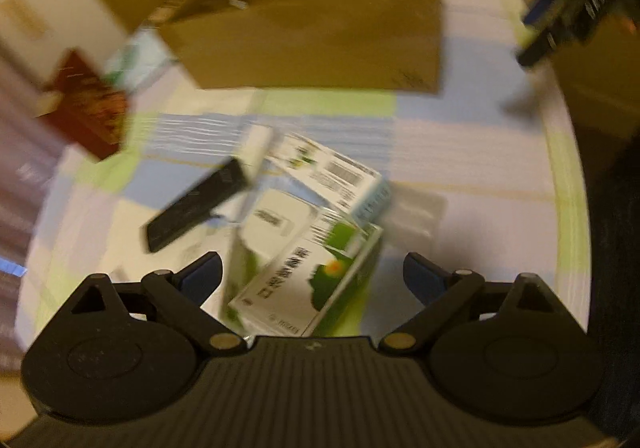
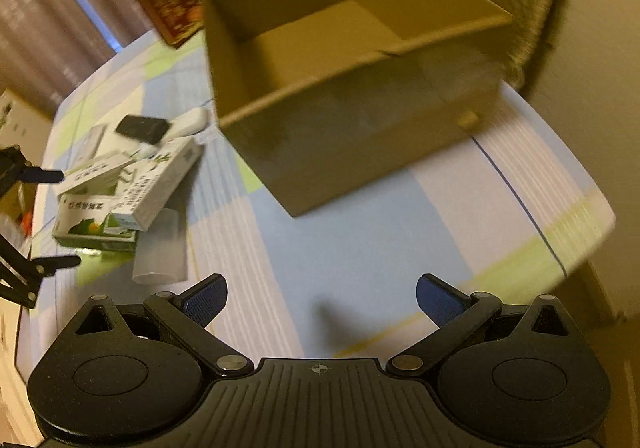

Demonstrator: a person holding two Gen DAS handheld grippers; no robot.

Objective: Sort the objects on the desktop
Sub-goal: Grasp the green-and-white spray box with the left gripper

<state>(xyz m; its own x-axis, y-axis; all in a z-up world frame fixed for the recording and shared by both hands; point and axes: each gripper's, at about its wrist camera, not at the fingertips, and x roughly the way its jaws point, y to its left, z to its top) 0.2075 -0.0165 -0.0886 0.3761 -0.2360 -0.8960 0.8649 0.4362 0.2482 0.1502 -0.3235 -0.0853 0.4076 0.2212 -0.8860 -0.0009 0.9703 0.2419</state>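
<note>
The left view is blurred, so the print on the green-white box (image 1: 304,288) cannot be read. The left gripper (image 1: 312,276) points steeply down over this box, jaws wide, holding nothing. The right gripper (image 2: 320,300) is also wide and empty. Farther stands the open cardboard box (image 2: 360,119).

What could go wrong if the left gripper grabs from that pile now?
The boxes overlap in a loose pile, so the open left gripper closing on the green box may drag or topple those above. The black device leans on the pile and may slide. The clear cup lying alongside may roll.
</note>
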